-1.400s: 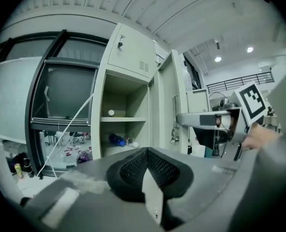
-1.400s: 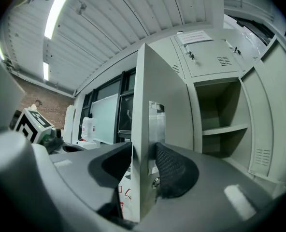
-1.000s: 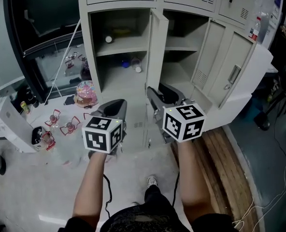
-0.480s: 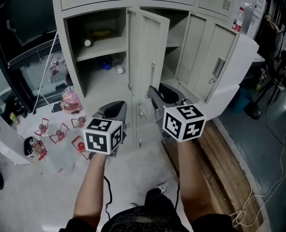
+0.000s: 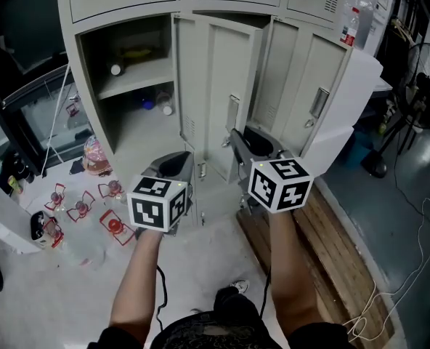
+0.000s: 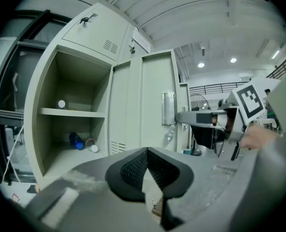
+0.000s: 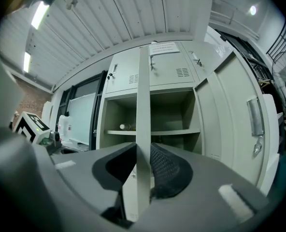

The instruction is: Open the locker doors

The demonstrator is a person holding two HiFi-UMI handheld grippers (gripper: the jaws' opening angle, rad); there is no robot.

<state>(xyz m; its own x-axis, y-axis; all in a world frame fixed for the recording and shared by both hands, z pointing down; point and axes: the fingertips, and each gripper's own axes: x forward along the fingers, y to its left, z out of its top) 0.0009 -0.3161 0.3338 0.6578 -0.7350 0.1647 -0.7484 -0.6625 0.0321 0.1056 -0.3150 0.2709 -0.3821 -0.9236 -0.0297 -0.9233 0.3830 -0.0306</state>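
Note:
The grey lockers (image 5: 120, 6) stand ahead, the left compartment (image 5: 131, 60) open with bottles on its shelves. A narrow locker door (image 5: 226, 64) with a metal handle (image 5: 232, 112) stands swung out in the middle. My right gripper (image 5: 234, 137) grips that door low down. In the right gripper view the door's edge (image 7: 143, 95) runs up between the pads of the right gripper (image 7: 143, 153), whose jaws have just been closing onto it and press it. To the door's left my left gripper (image 5: 177, 160) hangs free; the left gripper (image 6: 147, 151) has its tips together and holds nothing.
Two more doors (image 5: 302, 78) (image 5: 346, 93) stand open at the right. Red wire items (image 5: 77, 209) and a pink thing (image 5: 95, 155) lie on the floor at the left. A wooden pallet (image 5: 317, 238), cables (image 5: 411, 267) and a fan (image 5: 422, 86) are at the right.
The middle door, edge-on a second ago, has swung with the right gripper and shows its broad face. Both grippers stayed side by side while the lockers slid left in view.

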